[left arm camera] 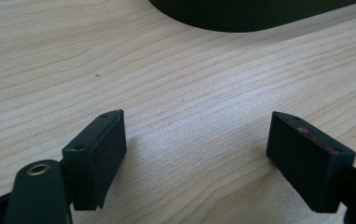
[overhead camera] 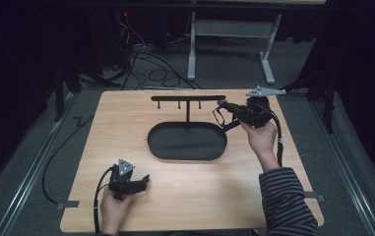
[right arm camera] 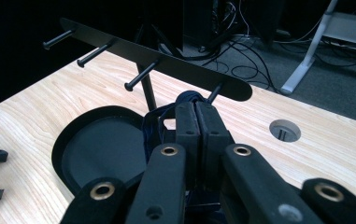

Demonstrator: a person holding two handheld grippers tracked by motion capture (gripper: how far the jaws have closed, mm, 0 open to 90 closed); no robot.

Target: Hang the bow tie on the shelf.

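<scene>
The dark blue strap (right arm camera: 154, 122), a thin looped band of what is looking like fabric, is sitting pinched between the jaws of my right gripper (right arm camera: 196, 122), which are pressing together on it just in front of the rack's rightmost peg. In the high view the strap (overhead camera: 219, 114) is hanging as a small loop off the tip of my right gripper (overhead camera: 224, 106), raised above the right end of the tray. The rack (right arm camera: 157, 60) is showing as a flat, matte black bar with rounded ends, standing on a slim post and carrying 4 short pegs with knobbed tips. Below it the tray (overhead camera: 187, 141) is lying as a shallow black oval with a low raised rim, and I am seeing nothing in it. The table (overhead camera: 185, 196) is showing pale wood with fine, straight grain and rounded corners, and a round cable hole (right arm camera: 284, 130) is sitting in it toward the right. My left gripper (left arm camera: 196, 158) is resting low over bare wood near the front left of the table, its 2 blocky black jaws spread wide apart and holding nothing, with the tray's curved edge (left arm camera: 255, 14) lying well ahead of them.
</scene>
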